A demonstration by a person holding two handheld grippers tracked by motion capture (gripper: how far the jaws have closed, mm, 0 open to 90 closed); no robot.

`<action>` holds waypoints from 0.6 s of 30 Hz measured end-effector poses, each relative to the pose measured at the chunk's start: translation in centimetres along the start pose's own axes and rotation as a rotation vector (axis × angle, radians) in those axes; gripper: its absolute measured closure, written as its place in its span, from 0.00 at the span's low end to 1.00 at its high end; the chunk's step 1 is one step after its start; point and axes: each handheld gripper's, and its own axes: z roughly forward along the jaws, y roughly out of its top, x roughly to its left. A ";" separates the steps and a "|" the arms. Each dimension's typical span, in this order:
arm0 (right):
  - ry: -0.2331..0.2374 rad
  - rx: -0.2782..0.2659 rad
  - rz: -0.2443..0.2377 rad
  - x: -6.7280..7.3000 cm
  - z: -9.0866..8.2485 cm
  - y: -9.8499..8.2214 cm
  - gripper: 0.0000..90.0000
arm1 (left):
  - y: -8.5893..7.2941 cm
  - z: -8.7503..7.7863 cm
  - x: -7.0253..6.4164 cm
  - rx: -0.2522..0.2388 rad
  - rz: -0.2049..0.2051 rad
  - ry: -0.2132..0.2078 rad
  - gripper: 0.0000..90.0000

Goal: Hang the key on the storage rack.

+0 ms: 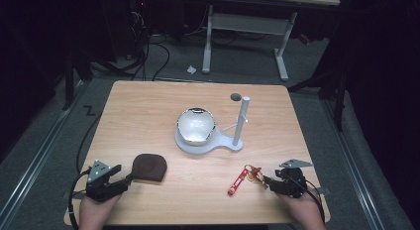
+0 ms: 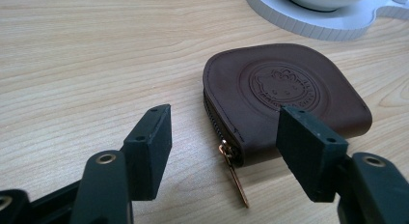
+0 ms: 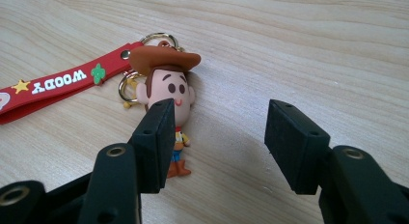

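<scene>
At lower left the left claw (image 2: 224, 137) is spread before a brown pouch (image 2: 284, 96); at lower right the right claw (image 3: 217, 137) is spread beside a cowboy keychain (image 3: 166, 86).

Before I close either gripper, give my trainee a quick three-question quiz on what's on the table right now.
1. True or false: the left gripper is shut on the pouch.
2. Multiple choice: the keychain lies nearest which thing? A) the stand B) the right gripper C) the pouch
3. Fill in: the bowl sits on the white ____.

Key:
1. False. Its jaws are open, with the pouch's zipper corner between them.
2. B. The figure lies by that gripper's open jaws.
3. Stand, whose base holds the bowl, with an upright post beside it.
</scene>
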 end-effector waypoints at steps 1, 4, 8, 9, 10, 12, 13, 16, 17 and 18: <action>0.003 -0.001 -0.001 0.0 0.0 0.1 0.49 | 0.0 0.0 0.0 0.002 0.002 -0.001 0.42; 0.010 0.010 -0.010 0.1 0.0 0.3 0.50 | -0.1 0.1 -0.1 0.004 0.001 -0.006 0.42; 0.013 0.025 -0.040 0.4 -0.1 0.5 0.52 | -0.1 0.1 0.0 0.005 -0.003 -0.009 0.42; 0.012 0.034 -0.041 0.4 -0.2 0.6 0.52 | -0.1 0.0 0.0 0.003 -0.003 -0.010 0.42; 0.014 0.039 -0.045 0.5 -0.3 0.6 0.52 | -0.1 0.0 0.0 0.001 -0.003 -0.011 0.42; 0.018 0.052 -0.046 0.5 -0.4 0.8 0.52 | -0.1 0.0 0.0 0.002 -0.001 -0.012 0.42; 0.018 0.061 -0.051 0.5 -0.4 0.8 0.52 | -0.1 0.1 0.0 0.002 -0.001 -0.013 0.42; 0.013 0.090 -0.077 0.7 -0.6 1.0 0.52 | -0.1 0.1 0.0 0.007 0.000 -0.016 0.42; 0.010 0.101 -0.088 0.8 -0.6 1.1 0.52 | -0.1 0.1 0.0 0.008 0.001 -0.016 0.42; 0.008 0.111 -0.098 0.9 -0.7 1.1 0.52 | -0.1 0.2 0.0 0.009 0.001 -0.017 0.42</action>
